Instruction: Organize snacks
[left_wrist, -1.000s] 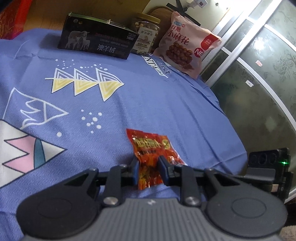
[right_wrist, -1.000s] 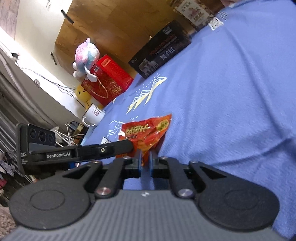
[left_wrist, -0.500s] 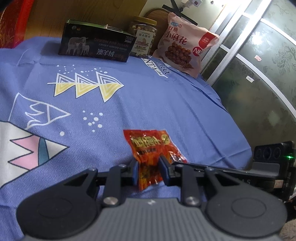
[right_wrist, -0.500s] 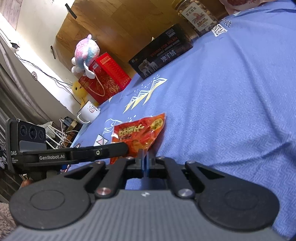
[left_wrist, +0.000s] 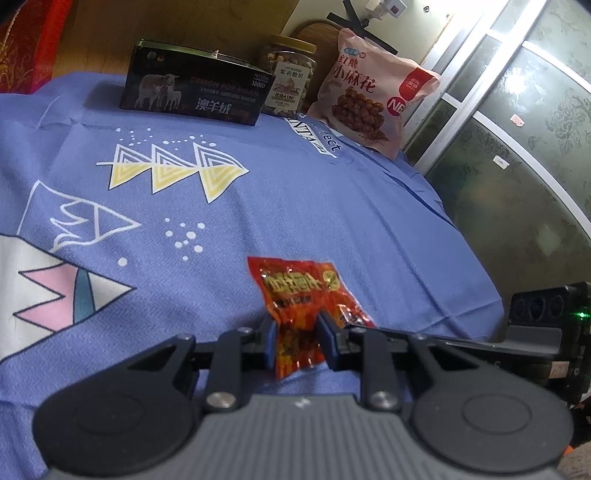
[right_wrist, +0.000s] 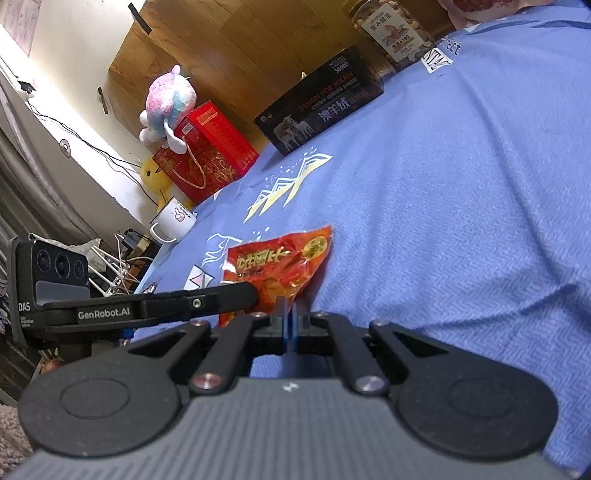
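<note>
A small red-orange snack packet (left_wrist: 303, 295) lies near the front edge of the blue patterned cloth (left_wrist: 295, 206). My left gripper (left_wrist: 296, 338) has its jaws around the packet's near end, pressing its sides. My right gripper (right_wrist: 290, 314) is shut with its jaws together, empty, just beside the same packet (right_wrist: 284, 258), next to the left gripper's finger (right_wrist: 207, 304). At the back of the cloth stand a dark box with sheep on it (left_wrist: 192, 90), a jar of nuts (left_wrist: 291, 79) and a pink snack bag (left_wrist: 373, 96).
A red gift box (right_wrist: 207, 151), a plush toy (right_wrist: 166, 103) and a white mug (right_wrist: 173, 221) sit beyond the cloth's left side. A glass sliding door (left_wrist: 517, 155) runs along the right. The cloth edge drops off near the grippers.
The right gripper's jaws went from a narrow gap to fully together. Both grippers lifted slightly; the left has held its place on the packet.
</note>
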